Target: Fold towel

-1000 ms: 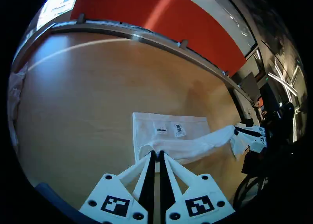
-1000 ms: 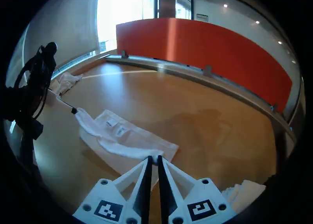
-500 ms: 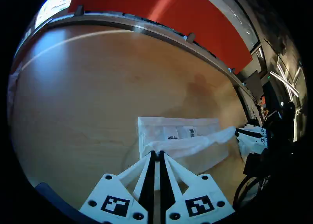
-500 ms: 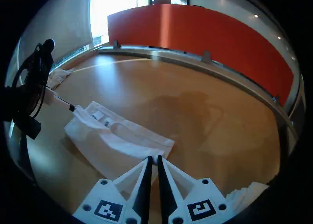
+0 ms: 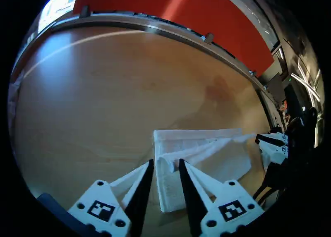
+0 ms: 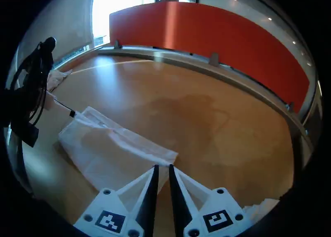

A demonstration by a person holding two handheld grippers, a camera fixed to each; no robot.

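**Desk:** What is shown, and where is the towel?

**Caption:** A white towel (image 5: 217, 160) is pictured lying doubled over on a wooden table (image 5: 103, 92), on the near side of the orange partition (image 6: 215, 34) and well apart from it. One folded corner is framed between the fingers of the left gripper (image 5: 165, 166), which are spread wide and are not pressed on the cloth. The opposite corner is met by the right gripper (image 6: 163, 171). Its fingers are drawn to a narrow slit, and whether cloth is pinched there cannot be told.

**Desk:** How is the cloth expected to handle?

**Caption:** It is judged light, soft and limp (the upper layer sags in a loose ridge rather than lying crisp), so it is likely to be dragged or bunched if it is pushed. A hold is best taken at the two corners on the side away from the partition, with both layers pinched together so that the fold is not pulled open. Little risk of slipping or damage is expected.

**Desk:** Any containers?

**Caption:** Nothing is seen held in a bin or basket. One loose cloth (image 6: 56, 77) is left on the bare wood close to the partition's end. Another loose cloth (image 6: 258, 206) lies farther from the partition than the towel.
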